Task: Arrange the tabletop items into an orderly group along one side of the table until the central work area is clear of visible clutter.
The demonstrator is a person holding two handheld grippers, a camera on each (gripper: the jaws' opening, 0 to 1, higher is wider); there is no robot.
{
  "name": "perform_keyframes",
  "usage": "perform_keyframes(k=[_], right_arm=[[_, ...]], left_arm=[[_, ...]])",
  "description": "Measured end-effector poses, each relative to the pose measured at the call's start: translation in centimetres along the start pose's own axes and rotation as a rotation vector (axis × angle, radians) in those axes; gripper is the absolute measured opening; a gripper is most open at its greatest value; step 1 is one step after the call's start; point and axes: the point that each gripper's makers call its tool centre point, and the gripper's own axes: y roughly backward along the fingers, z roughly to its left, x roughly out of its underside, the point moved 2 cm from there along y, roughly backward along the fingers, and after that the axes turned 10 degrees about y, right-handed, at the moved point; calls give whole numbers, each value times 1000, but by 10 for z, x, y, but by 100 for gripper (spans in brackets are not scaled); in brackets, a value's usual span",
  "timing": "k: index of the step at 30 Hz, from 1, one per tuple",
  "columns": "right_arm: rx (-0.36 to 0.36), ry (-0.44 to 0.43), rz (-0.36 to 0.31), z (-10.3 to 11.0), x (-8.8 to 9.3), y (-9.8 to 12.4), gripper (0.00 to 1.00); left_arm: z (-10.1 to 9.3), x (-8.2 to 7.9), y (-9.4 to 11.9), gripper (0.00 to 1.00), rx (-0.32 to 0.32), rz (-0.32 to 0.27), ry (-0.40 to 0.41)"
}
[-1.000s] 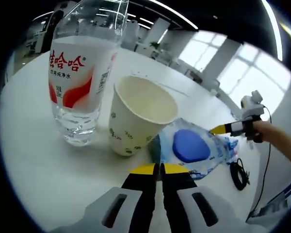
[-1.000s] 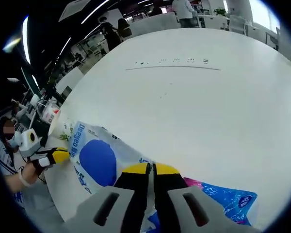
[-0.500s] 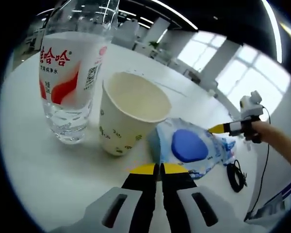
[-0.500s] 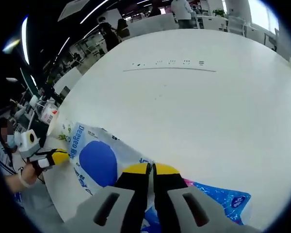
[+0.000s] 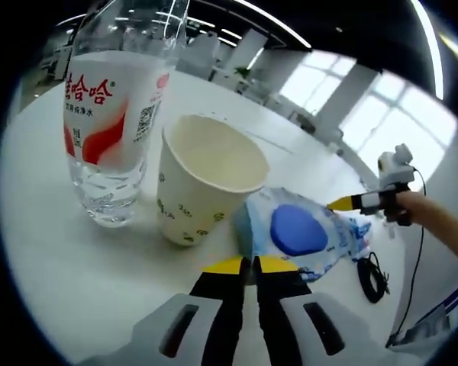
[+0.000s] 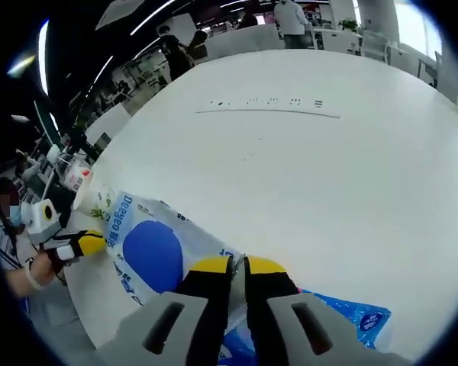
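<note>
A clear water bottle (image 5: 99, 137) with a red and white label stands at the left of the white table (image 5: 53, 259). Beside it stands an empty paper cup (image 5: 206, 183). A blue and white wipes packet (image 5: 301, 229) lies against the cup's right side. My left gripper (image 5: 252, 264) is shut with nothing in it, just short of the cup and the packet. My right gripper (image 6: 238, 264) is shut on the packet (image 6: 153, 252) at its edge. In the left gripper view, the right gripper (image 5: 349, 203) meets the packet's far end.
A coiled black cable (image 5: 374, 271) lies on the table past the packet. A wide bare stretch of white table (image 6: 313, 168) with a thin seam line runs ahead in the right gripper view. Office desks and people stand beyond the table's far edge.
The left camera has drifted a little, so bottle and cup sit further left in its view. The right gripper keeps its hold on the packet, which has barely shifted.
</note>
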Motion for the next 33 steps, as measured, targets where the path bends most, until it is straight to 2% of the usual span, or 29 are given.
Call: perform_keyframes(k=[9,11,13,17,19,21,22,33], right_arm=[[26,62,-49,1,-8,7,17],[14,106,-82,5,-12,10,19],[18,103,-76,8,-10,14,20],[5,126,-151,16,-10,22,21],[11,149,-157,20,-3,26,25],[17,201,-198,24,-4,30,28],[18,188,-185,25,1,33,29],[19,223,-257,43,24,61,46]], left_arm=[[-4,-6,8,11,14,-31,-16],[-4,-6,11,15,13,-35,-29],[-3,-7,16,21,9,-43,-51],[3,-8,28,31,8,-62,-55],[3,-6,35,32,6,-70,-52],[2,-4,42,33,4,-73,-49],[2,-3,44,34,4,-73,-50],[0,-6,72,43,3,-94,-68]])
